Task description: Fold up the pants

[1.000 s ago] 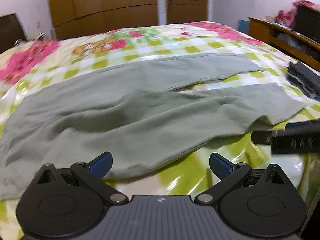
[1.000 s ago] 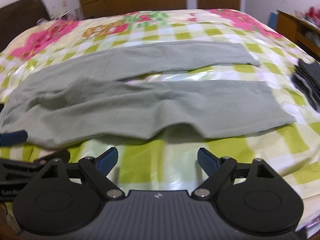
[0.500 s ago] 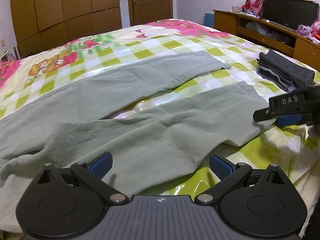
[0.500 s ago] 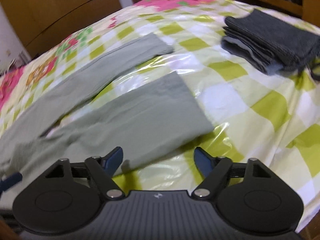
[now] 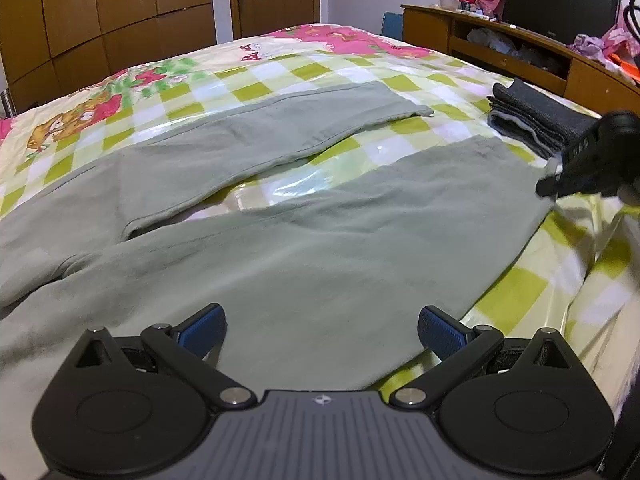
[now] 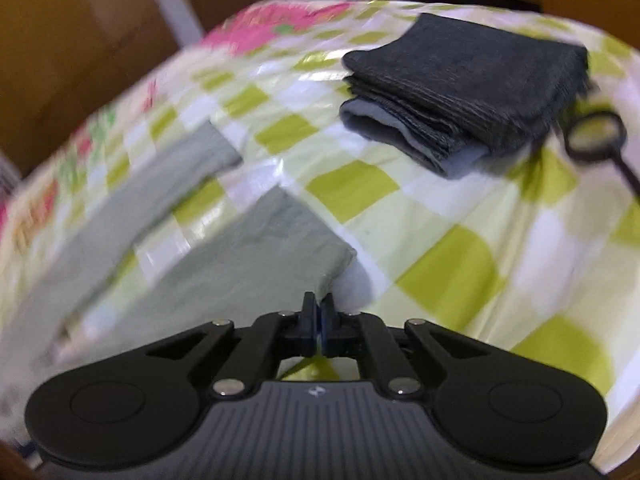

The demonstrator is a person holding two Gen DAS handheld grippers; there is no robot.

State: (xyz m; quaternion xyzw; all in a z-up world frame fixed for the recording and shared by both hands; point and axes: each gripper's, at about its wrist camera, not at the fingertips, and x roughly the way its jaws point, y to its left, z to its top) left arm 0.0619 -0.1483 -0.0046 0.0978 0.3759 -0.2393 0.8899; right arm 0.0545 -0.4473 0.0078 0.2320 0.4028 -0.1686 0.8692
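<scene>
Pants (image 5: 312,248) lie flat on the bed (image 5: 280,76), legs apart; right hand-held gripper (image 6: 319,320) is clenched at the near leg's cuff corner, left hand-held gripper (image 5: 322,326) released over that leg, folded dark cloth (image 6: 472,92) nearby.

Pants (image 5: 320,248): matt soft green cloth. Bed cover (image 5: 320,178): glossy plastic sheen. Folded grey garment (image 6: 472,92): ribbed knit. Wardrobe (image 5: 120,20): smooth wood.

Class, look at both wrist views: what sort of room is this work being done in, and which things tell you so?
Most likely a home bedroom: the pants lie on a bed with a checked cover, wooden wardrobe doors behind, folded dark clothes nearby.
</scene>
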